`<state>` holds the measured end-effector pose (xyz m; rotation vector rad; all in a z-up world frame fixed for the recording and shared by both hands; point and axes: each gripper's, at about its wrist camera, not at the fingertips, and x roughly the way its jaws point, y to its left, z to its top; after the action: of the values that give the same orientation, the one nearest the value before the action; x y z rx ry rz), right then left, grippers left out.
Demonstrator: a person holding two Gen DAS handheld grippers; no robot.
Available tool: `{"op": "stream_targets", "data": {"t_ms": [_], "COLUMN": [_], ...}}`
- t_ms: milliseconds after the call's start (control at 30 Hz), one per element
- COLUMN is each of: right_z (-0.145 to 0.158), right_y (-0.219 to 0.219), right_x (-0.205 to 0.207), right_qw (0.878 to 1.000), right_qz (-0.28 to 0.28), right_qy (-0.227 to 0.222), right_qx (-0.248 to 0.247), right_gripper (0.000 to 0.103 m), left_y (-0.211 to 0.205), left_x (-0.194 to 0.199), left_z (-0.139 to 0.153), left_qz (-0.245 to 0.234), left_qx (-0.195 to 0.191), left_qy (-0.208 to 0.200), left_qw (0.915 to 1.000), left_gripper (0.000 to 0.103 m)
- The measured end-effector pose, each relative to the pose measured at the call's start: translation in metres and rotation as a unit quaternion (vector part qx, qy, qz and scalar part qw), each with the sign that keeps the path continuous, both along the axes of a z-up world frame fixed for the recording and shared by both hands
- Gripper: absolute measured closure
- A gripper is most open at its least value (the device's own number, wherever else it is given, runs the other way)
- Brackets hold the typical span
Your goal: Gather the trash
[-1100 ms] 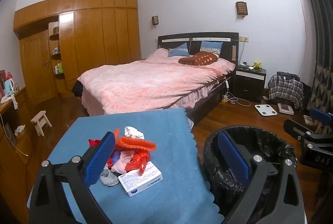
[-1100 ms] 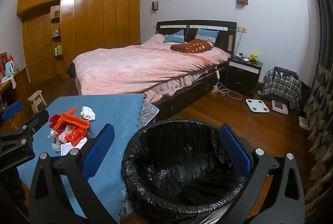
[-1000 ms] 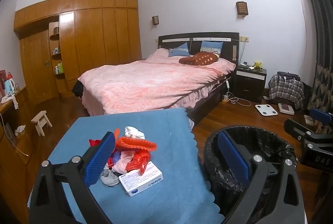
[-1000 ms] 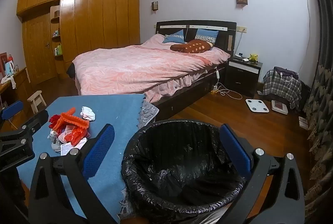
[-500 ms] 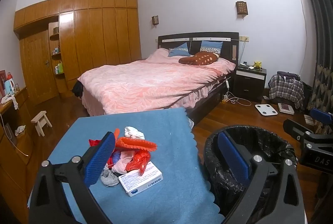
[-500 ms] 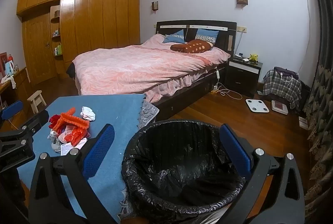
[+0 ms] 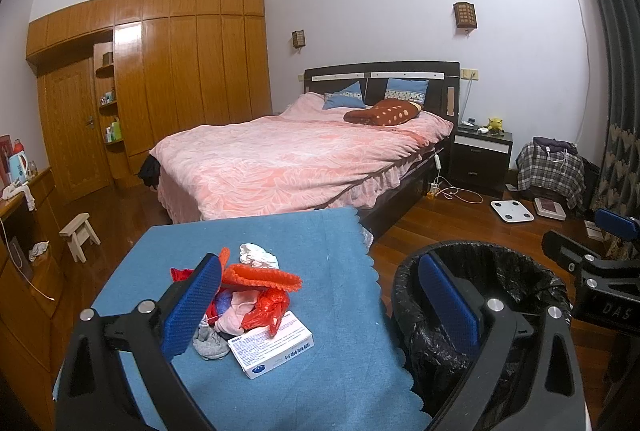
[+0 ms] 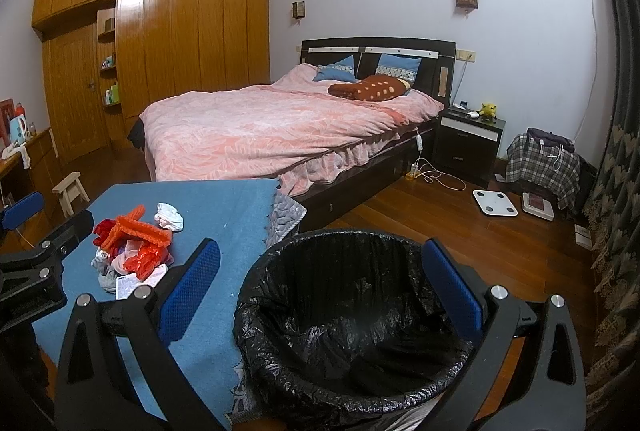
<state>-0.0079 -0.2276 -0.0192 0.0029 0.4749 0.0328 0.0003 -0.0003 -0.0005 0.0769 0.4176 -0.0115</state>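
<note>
On the blue-covered table (image 7: 320,243), toward its left edge, sits the trash pile (image 7: 244,295): a grey rag (image 7: 208,343) at the near-left of the heap, red plastic scraps (image 7: 266,311) and pinkish tissue in the middle, an orange foam net (image 7: 264,277) draped over the top, a crumpled white tissue (image 7: 258,255) just beyond it, and a white cardboard box (image 7: 272,347) at the near side, touching the red plastic. All of it looks light. The rag, tissue and net are soft and should crush in a pinch, best taken at a raised fold; the plastic may be slippery; the box is stiff and probably best gripped across its narrow sides. The left gripper (image 7: 320,311) hangs above the near part of the table with its jaws wide apart and nothing between them, the left blue pad over the pile. Just off the table's right edge stands the bin with a black liner (image 8: 352,311), its mouth unobstructed. The right gripper (image 8: 320,287) hovers over it, also spread and empty. The tangled pieces may drag each other along.
</note>
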Motion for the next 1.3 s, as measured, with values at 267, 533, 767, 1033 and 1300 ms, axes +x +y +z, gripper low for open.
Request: {"op": "stream_targets", "data": {"t_ms": [267, 533, 767, 1033, 1300], "right_z": [-0.0002, -0.0006, -0.0021, -0.0023, -0.0025], "right_y": [0.0002, 0.0029, 0.0019, 0.0019, 0.0023], "right_x": [-0.0002, 0.0019, 0.001, 0.0014, 0.0015], "right_qw": [1.0, 1.0, 1.0, 1.0, 1.0], "right_qz": [-0.001, 0.0, 0.0, 0.0, 0.0], "right_qy": [0.0, 0.001, 0.002, 0.002, 0.002], "right_qx": [-0.001, 0.0, -0.001, 0.0, -0.001], "right_gripper": [0.005, 0.005, 0.005, 0.005, 0.005], "left_y": [0.0, 0.0, 0.0001, 0.0001, 0.0002], "left_x": [0.0, 0.0, 0.0, 0.0001, 0.0001], "left_z": [0.0002, 0.0002, 0.0002, 0.0002, 0.0001], "left_qz": [0.0, -0.001, -0.001, 0.0, 0.0], "left_qx": [0.0, 0.0, 0.0, 0.0, -0.001], "left_qy": [0.0, 0.0, 0.0, 0.001, 0.001], "left_qw": [1.0, 1.0, 1.0, 1.0, 1.0], "left_gripper": [0.006, 0.006, 0.006, 0.006, 0.006]}}
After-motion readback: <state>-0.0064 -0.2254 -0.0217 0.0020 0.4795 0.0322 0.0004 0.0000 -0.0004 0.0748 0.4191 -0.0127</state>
